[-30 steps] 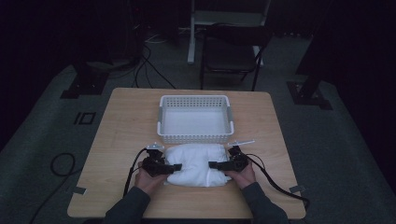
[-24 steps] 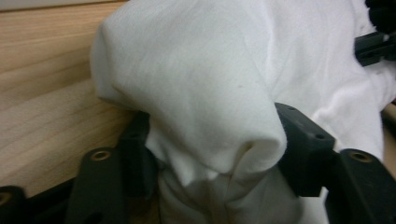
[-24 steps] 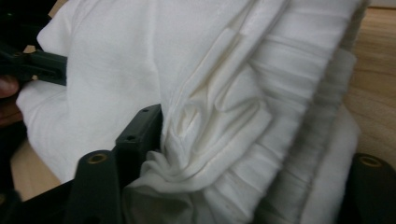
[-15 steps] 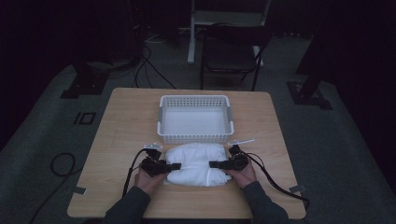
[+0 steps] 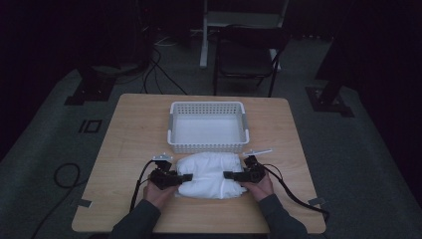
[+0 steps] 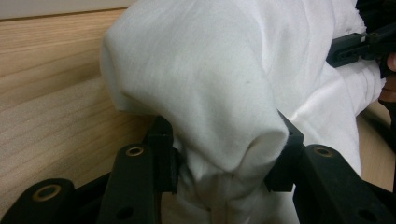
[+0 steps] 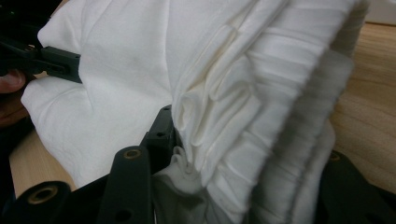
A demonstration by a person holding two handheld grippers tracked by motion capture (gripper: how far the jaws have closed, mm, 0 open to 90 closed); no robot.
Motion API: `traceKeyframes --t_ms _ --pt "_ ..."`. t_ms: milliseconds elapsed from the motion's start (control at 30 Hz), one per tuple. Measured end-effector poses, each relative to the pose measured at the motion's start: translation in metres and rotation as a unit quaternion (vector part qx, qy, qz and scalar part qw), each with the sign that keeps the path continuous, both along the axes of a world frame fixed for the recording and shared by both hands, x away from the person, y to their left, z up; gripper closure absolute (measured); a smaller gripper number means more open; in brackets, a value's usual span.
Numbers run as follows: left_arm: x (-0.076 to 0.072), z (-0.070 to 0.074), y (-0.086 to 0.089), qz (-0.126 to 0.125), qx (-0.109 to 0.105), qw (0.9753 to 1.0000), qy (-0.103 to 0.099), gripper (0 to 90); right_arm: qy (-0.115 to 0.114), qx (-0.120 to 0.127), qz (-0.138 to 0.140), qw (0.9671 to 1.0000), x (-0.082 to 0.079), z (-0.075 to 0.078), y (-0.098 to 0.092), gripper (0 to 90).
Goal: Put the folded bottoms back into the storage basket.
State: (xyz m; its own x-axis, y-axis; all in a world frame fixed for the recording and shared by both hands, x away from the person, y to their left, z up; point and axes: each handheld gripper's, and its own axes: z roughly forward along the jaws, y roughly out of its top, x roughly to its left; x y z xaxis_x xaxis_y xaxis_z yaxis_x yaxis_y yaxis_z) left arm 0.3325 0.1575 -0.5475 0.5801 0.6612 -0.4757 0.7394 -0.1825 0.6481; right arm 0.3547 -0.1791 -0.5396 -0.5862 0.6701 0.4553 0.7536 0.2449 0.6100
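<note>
- A bundled white cloth lies on the wooden desk in the lower middle of the high view, just below a white plastic basket at the centre of the frame.
- The left tool comes in from the lower left of that view, its jaws closed on the cloth's left edge; in the left gripper view the fabric bulges up between the two black jaws.
- The right tool grips the cloth's right edge; in the right gripper view pleated folds are pinched between its jaws.
- A hand holds each tool from the bottom of the high view.
- A dark chair stands beyond the desk at the upper middle.
</note>
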Motion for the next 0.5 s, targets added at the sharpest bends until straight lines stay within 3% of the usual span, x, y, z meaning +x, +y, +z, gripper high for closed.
traceKeyframes --t_ms 500 --pt "-0.0058 0.0078 0.0007 0.0 0.001 1.0 -0.009 56.3 -0.013 -0.008 0.001 0.9999 -0.0041 0.0081 0.0012 53.8"
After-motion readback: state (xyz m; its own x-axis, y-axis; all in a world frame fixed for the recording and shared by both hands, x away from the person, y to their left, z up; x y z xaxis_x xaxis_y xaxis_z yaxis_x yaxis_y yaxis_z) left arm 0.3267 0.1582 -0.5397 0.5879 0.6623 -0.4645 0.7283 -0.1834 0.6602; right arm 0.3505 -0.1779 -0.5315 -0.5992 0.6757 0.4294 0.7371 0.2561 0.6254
